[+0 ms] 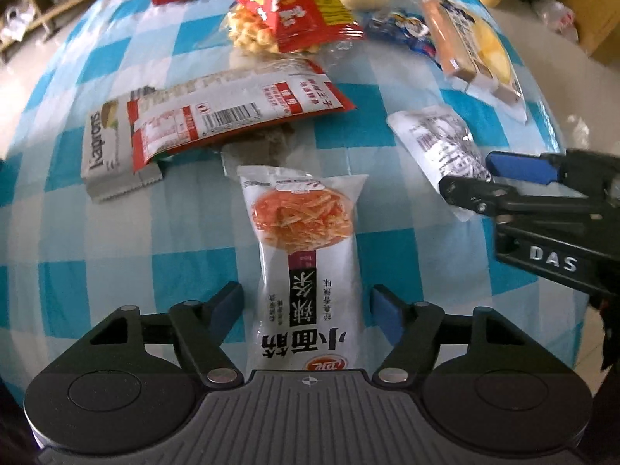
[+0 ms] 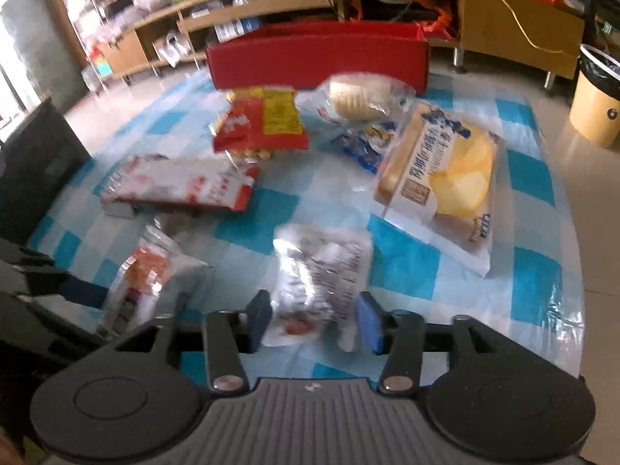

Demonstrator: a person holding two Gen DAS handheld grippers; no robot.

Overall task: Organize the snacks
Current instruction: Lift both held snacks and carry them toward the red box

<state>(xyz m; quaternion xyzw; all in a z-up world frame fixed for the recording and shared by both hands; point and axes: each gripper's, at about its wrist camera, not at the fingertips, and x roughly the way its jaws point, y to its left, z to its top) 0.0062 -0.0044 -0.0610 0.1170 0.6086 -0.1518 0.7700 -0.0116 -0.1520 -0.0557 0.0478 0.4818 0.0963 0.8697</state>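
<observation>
My left gripper is open with its fingers either side of a white spicy-strip packet lying on the checked cloth; the packet also shows in the right wrist view. My right gripper is open around the near end of a silvery white packet, which the left wrist view shows beside the right gripper. A red box stands at the table's far edge.
More snacks lie on the blue-and-white checked tablecloth: a red-and-white packet over a Kaprons bar, a red-yellow bag, a large bread pack, a small blue packet, a bread roll bag. Shelves and a bin stand beyond.
</observation>
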